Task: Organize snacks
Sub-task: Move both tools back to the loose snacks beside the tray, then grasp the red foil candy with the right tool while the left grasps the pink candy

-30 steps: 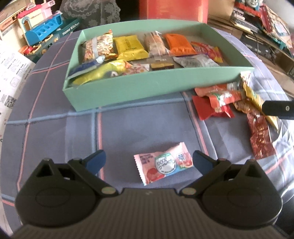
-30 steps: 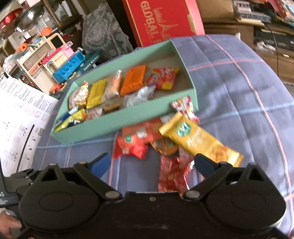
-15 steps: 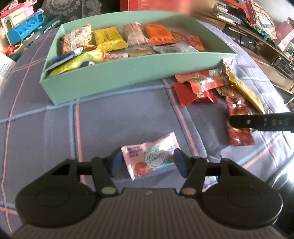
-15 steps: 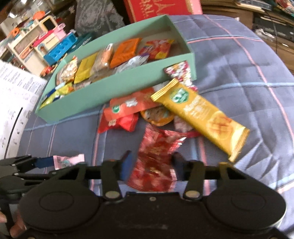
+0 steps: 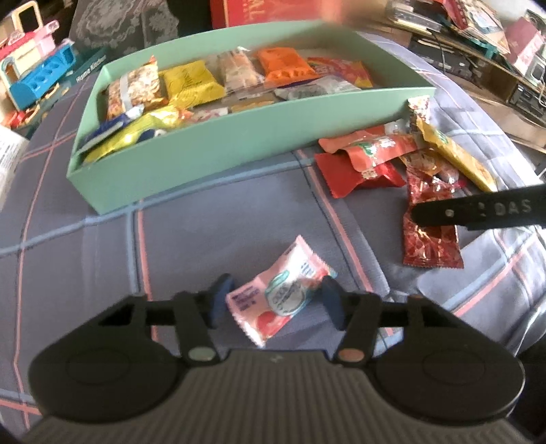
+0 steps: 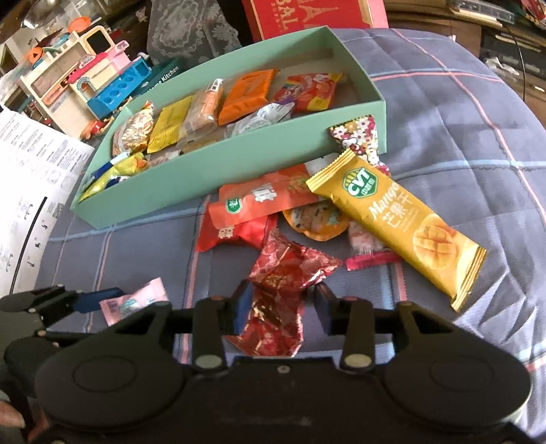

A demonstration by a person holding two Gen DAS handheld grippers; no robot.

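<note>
I identify the location as a lived-in home room: a checked blue-grey quilt (image 6: 460, 112) covers the work surface, a toy kitchen playset (image 6: 78, 78) stands beyond it beside a lace cloth (image 6: 191, 30), and cluttered shelves (image 5: 477, 41) of books and boxes line the wall

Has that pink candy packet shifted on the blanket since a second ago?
Yes. The pink candy packet has tilted, its far end swung up toward the green box, as the left gripper closes on it.

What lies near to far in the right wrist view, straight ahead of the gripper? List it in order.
right gripper → crinkled red foil packet between its fingers → red snack pack → orange pouch → green box, near wall first → red carton behind it.
</note>
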